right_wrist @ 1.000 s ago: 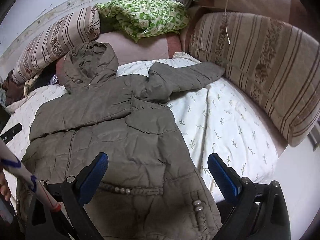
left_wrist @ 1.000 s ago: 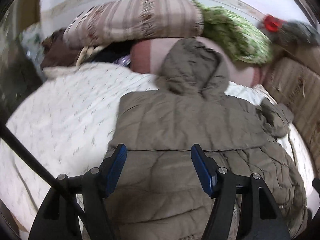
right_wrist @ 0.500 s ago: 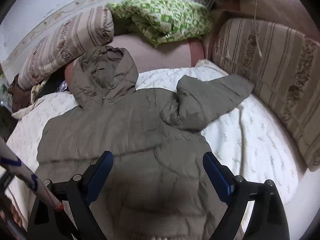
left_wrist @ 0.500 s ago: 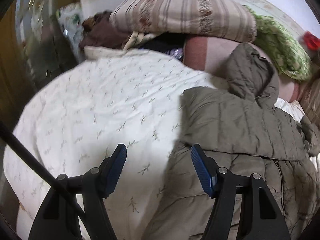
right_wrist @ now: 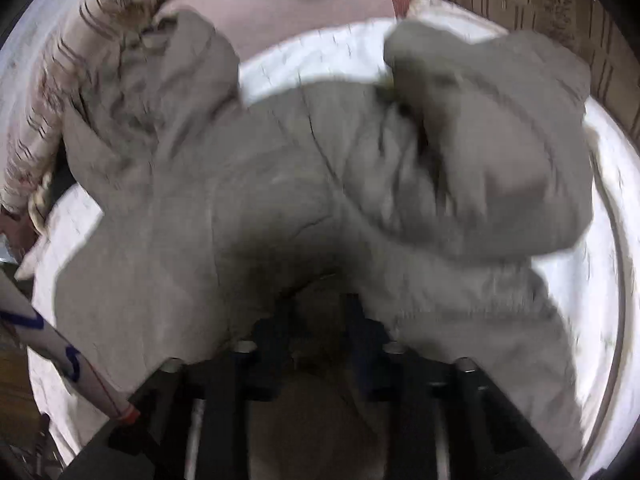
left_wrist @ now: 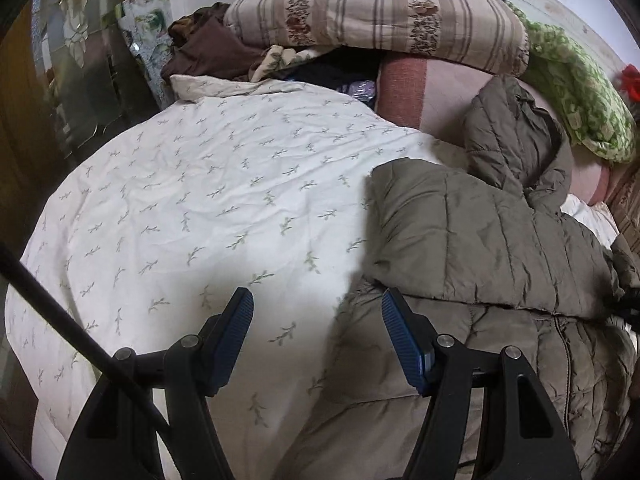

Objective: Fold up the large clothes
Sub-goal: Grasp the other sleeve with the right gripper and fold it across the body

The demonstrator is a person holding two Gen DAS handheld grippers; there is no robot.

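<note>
An olive-brown quilted hooded jacket lies on a white bedspread, one sleeve folded across its chest. My left gripper is open and empty, hovering over the jacket's left edge where it meets the bedspread. In the blurred right wrist view the jacket fills the frame, its other sleeve bunched at the right. My right gripper is shut on the jacket's fabric near the middle, pinching a fold between the blue pads.
A striped pillow, a green patterned blanket and a pink bolster lie at the head of the bed. Brown clothes sit at the back left. A striped cushion borders the right side.
My left gripper has swung left, off the jacket's middle to its left edge. My right gripper has moved forward, dropped onto the jacket and closed on its fabric.
</note>
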